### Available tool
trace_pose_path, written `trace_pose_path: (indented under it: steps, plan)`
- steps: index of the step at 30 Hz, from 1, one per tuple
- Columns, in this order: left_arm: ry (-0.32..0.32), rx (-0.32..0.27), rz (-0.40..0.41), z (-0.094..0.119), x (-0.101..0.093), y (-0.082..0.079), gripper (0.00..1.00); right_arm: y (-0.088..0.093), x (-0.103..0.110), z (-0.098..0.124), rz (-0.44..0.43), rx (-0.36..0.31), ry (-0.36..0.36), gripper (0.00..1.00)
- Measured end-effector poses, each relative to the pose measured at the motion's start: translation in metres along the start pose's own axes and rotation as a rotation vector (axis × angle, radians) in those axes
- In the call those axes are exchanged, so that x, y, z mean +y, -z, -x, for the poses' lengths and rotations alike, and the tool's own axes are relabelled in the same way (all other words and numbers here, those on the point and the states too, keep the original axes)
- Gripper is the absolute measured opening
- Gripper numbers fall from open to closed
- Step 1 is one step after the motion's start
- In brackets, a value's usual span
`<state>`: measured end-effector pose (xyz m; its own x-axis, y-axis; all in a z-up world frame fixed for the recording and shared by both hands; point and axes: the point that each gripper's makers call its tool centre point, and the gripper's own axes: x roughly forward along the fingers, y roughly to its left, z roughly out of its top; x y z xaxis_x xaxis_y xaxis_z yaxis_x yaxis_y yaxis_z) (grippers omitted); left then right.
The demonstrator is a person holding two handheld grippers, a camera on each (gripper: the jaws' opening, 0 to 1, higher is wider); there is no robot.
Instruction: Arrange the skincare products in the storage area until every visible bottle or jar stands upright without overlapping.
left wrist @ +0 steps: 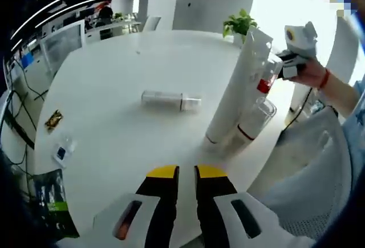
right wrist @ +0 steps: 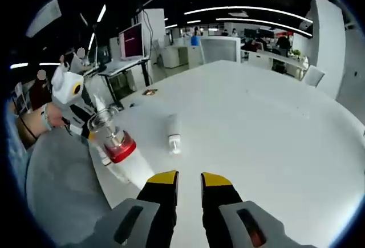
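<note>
On the round white table [left wrist: 114, 71] a clear bottle [left wrist: 171, 100] with a pale cap lies on its side near the middle. At the table's right edge stands a tall white tube [left wrist: 236, 85], and a clear bottle with a red band [left wrist: 254, 117] stands close against it. My left gripper [left wrist: 186, 172] is at the near edge, short of the lying bottle, shut with nothing in it. My right gripper [right wrist: 189, 178] is shut and holds nothing; the lying bottle [right wrist: 174, 134] is just ahead of it and the red-banded bottle [right wrist: 111, 137] is to its left.
Small packets [left wrist: 53, 120] and a sachet [left wrist: 61, 152] lie near the table's left rim. A potted plant [left wrist: 239, 23] stands behind the table. A hand holds the right gripper [left wrist: 296, 51] beyond the tube. Office desks and a monitor [right wrist: 132, 41] stand in the background.
</note>
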<state>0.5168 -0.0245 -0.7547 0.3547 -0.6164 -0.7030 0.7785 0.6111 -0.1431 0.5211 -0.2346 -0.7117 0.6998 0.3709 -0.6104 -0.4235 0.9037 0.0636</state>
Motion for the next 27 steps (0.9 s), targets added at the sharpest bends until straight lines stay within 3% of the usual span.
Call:
trace_pose_path:
  steps: [7,11,14,19,24,27]
  plan:
    - [-0.005,0.015,-0.006,-0.002,0.001,0.002,0.11,-0.023,-0.011,-0.028,-0.003,0.001,-0.004,0.13]
    - [-0.01,0.024,-0.011,-0.002,0.002,0.004,0.11,-0.036,0.0,-0.05,-0.011,0.019,-0.054,0.15]
    - [-0.007,0.026,-0.008,-0.002,0.002,0.004,0.11,-0.038,0.008,-0.067,0.048,0.064,-0.076,0.18]
    - [-0.01,0.036,-0.011,-0.003,0.003,0.006,0.11,-0.037,0.024,-0.096,0.051,0.127,-0.134,0.2]
    - [-0.011,0.045,-0.014,-0.003,0.003,0.007,0.1,-0.036,0.033,-0.111,0.088,0.177,-0.155,0.21]
    - [-0.007,0.046,-0.013,-0.004,0.003,0.007,0.1,-0.03,0.037,-0.12,0.133,0.244,-0.166,0.24]
